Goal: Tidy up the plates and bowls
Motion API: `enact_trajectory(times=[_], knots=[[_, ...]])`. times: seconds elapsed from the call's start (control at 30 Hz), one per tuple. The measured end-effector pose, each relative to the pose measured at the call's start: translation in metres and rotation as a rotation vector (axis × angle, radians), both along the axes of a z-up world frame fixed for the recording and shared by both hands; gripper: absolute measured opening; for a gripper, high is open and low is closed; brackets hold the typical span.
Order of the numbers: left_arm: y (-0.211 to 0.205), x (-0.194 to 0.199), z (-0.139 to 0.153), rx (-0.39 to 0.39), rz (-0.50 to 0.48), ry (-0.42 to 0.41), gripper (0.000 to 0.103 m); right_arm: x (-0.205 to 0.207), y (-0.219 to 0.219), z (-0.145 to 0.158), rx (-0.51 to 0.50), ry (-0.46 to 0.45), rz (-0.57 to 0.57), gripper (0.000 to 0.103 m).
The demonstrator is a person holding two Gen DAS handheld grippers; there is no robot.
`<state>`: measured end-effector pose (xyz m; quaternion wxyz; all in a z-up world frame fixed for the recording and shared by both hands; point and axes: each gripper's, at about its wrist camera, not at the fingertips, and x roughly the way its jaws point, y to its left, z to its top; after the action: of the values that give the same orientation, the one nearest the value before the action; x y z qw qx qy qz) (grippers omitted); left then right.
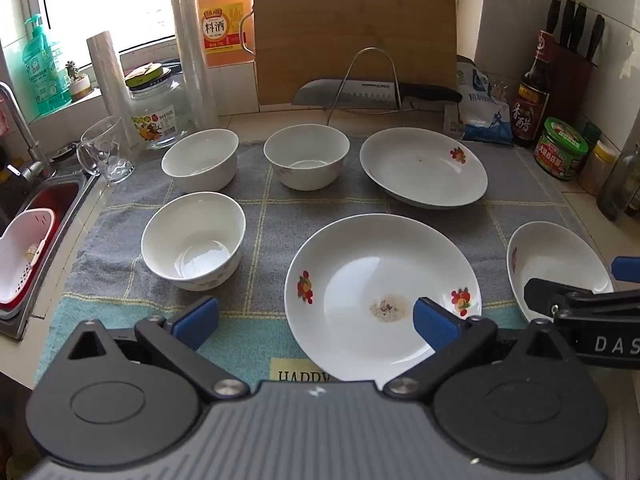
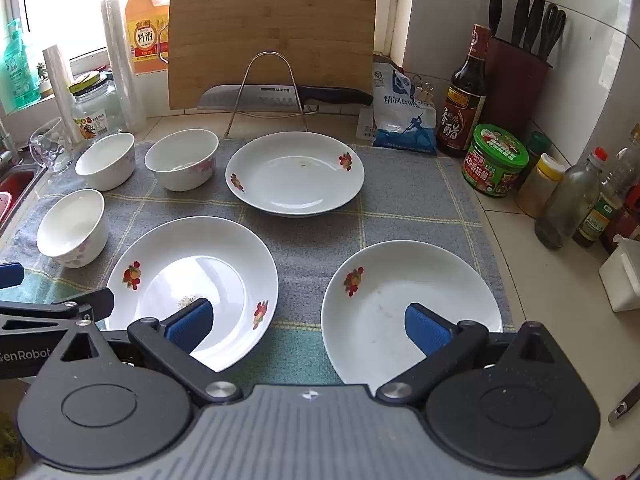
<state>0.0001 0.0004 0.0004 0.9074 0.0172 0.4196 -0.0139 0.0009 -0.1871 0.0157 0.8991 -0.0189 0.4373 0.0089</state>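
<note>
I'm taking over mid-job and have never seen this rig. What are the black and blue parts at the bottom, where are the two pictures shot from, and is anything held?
Those are hand-held two-finger grippers with blue pads, one per hand, each with a camera looking along its fingers. One picture is from the left gripper, the other from the right gripper. Both are open and hold nothing. On the grey checked towel lie three white bowls and three flowered plates; the near left plate has a crumb stain.
</note>
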Motion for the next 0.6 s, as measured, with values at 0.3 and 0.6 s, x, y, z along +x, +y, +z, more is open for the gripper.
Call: enact_trajectory(times=[0.3, 0.6], knots=[[0.0022, 0.0019, 0.0008, -0.002, 0.003, -0.011, 0.102, 0.0021, 0.0052, 0.0026, 0.006, -0.005, -0.006, 0.103], [0.0008, -0.0045, 0.0019, 0.004, 0.010, -0.011, 0.102, -0.0019, 0.0040, 0.0042, 0.008, -0.015, 0.015, 0.103]])
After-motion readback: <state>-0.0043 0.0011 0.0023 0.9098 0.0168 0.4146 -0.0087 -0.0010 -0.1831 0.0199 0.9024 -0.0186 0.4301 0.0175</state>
